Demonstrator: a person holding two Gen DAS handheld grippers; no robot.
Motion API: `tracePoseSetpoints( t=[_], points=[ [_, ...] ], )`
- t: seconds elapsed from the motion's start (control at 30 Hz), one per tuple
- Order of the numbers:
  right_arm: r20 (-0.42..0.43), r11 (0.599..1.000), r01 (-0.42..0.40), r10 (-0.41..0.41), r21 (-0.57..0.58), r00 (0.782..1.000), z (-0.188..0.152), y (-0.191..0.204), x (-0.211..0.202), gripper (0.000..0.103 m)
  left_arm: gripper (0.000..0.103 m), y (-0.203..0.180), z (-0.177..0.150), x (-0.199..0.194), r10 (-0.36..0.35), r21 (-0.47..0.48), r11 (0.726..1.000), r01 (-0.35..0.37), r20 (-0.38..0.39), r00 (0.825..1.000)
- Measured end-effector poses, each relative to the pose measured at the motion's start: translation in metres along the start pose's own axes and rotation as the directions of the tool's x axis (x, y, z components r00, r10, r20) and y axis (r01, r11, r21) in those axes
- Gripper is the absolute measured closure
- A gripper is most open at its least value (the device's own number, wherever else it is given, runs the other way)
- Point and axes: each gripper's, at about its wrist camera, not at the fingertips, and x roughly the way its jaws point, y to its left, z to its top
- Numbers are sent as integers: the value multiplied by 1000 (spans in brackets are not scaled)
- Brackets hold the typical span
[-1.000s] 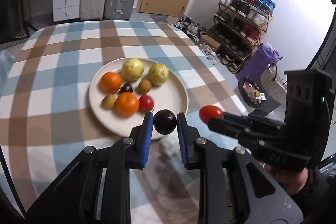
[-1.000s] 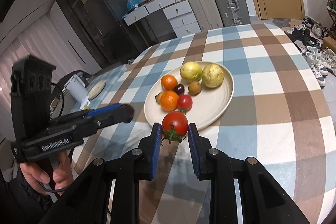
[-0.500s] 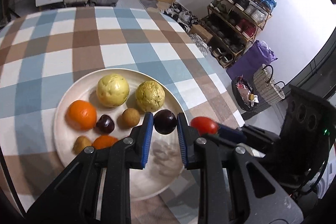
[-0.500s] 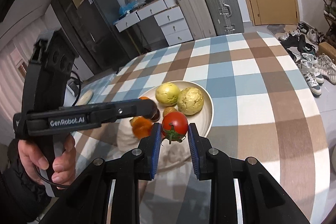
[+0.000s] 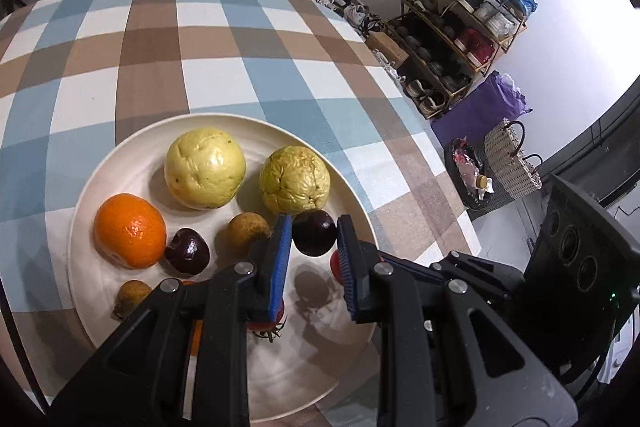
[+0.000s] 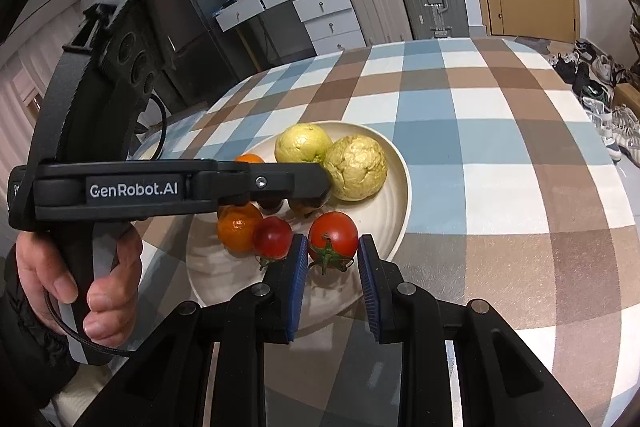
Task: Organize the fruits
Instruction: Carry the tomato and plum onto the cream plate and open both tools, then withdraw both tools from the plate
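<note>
Sitting on a checked tablecloth [image 5: 280, 75] is a big cream plate [image 5: 352, 195] full of fruit. On the left side of the plate, in the left wrist view, is an orange [image 5: 130, 231]. Below it, near the rim, is a little brown fruit [image 5: 130, 297]. Just right of the orange is a dark plum [image 5: 187, 251], and next to that is another small brown fruit [image 5: 246, 229]. Behind them are two big bumpy yellow-green guavas [image 5: 205, 173] and [image 5: 295, 181], side by side.

The left gripper [image 5: 312, 249] is squeezed tight on a second dark plum [image 5: 314, 233]. It holds that plum over the plate, just in front of the right guava. A small red tomato [image 5: 266, 323] peeks out under its left finger.

In the right wrist view, a hand [image 6: 68, 275] holds the left gripper, which reaches across the plate from the left. Under it sit a second orange [image 6: 238, 227] and the small tomato. The right gripper [image 6: 333, 267] is squeezed tight on a bigger red tomato [image 6: 333, 235] with a green stem. That tomato is over the near part of the plate, right beside the small tomato.
</note>
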Motion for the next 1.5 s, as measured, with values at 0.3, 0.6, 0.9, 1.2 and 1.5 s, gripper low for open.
tracePoseSetpoints(
  t=[0.3,0.6,0.9,1.2,1.5],
  points=[
    [22,999,40,-40,-14,999,-3,7,1,77,49,-10,1,-6,-19,5,1000,19,3,1000],
    [96,998,44,-39,-51,995,-9,18,-36,57,22,-11,-13,-68,31,-11,1000,-29,146,989],
    [204,995,73,-59,-63,977,-19,41,-81,19,1,-17,-62,-176,201,28,971,-236,432,879],
    [327,997,48,-23,-68,945,-26,74,-118,7,1,-11,-109,-227,341,-82,931,-355,537,772],
    [436,992,21,37,-126,899,-45,107,-155,0,1,-23,-164,-243,391,-126,912,-390,558,732]
  ],
)
